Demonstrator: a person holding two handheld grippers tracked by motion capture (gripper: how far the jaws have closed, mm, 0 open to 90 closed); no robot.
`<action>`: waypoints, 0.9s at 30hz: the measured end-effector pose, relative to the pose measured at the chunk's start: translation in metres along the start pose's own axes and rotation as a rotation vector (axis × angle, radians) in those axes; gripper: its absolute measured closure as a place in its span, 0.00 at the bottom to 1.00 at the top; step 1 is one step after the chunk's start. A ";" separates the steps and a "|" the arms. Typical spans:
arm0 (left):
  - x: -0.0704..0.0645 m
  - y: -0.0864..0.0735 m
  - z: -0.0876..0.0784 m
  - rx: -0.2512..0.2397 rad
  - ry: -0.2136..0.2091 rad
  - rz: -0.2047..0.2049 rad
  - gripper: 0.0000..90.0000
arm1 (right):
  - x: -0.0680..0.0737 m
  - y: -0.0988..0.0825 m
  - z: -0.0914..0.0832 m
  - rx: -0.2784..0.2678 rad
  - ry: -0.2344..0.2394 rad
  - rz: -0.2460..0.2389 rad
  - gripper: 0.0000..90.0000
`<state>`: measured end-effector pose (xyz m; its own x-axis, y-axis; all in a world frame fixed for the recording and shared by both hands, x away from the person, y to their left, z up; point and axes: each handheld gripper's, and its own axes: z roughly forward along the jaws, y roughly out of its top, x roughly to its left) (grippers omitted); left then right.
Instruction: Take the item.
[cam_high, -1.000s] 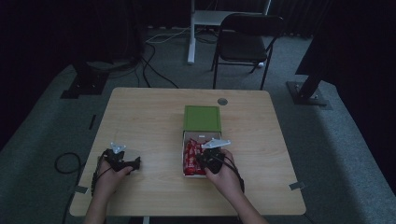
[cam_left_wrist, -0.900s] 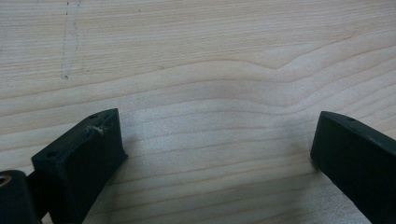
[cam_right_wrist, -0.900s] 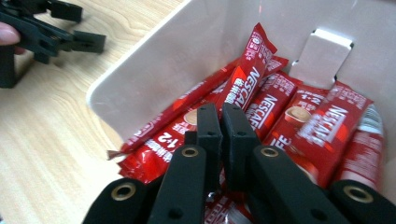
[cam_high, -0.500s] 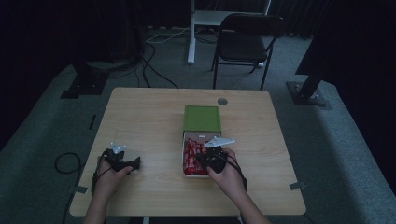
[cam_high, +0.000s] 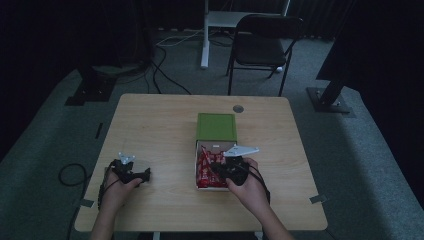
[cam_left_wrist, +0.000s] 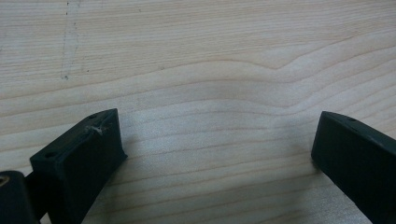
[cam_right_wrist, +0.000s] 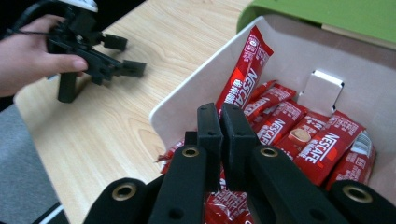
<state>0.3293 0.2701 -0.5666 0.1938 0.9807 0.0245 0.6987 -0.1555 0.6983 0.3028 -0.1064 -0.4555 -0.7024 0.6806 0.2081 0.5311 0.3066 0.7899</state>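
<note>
Where the pale wooden table (cam_high: 165, 130) is crossed from left to right, the left tool (cam_high: 134, 172) is met first, held low over bare wood near the front edge with its jaws spread wide and nothing between them. Further right, the open white cardboard box (cam_right_wrist: 187, 98) with its green lid (cam_high: 216, 126) folded back is seen, filled with red Nescafé sachets (cam_right_wrist: 322, 149). Over it the right tool (cam_right_wrist: 219, 122) is held, its jaws pressed tight together; one sachet (cam_right_wrist: 245, 77) is seen standing upright against the box wall, but whether it is pinched cannot be told, its lower end being hidden. Beyond the table, grey carpet, cables and a black folding chair (cam_high: 265, 37) are dimly made out.
</note>
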 end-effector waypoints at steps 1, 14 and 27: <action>0.000 0.000 0.000 0.000 0.000 0.000 0.03 | 0.000 0.001 -0.002 -0.007 0.000 0.000 0.97; 0.000 0.000 0.000 0.001 0.000 0.000 0.03 | -0.007 0.012 -0.021 -0.078 0.013 0.015 0.97; 0.000 0.000 0.000 0.001 0.000 0.000 0.03 | -0.024 0.017 -0.041 -0.158 -0.047 0.037 0.97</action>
<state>0.3293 0.2701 -0.5665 0.1939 0.9807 0.0245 0.6991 -0.1557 0.6979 0.3092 -0.1453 -0.4234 -0.6587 0.7211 0.2147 0.4727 0.1746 0.8638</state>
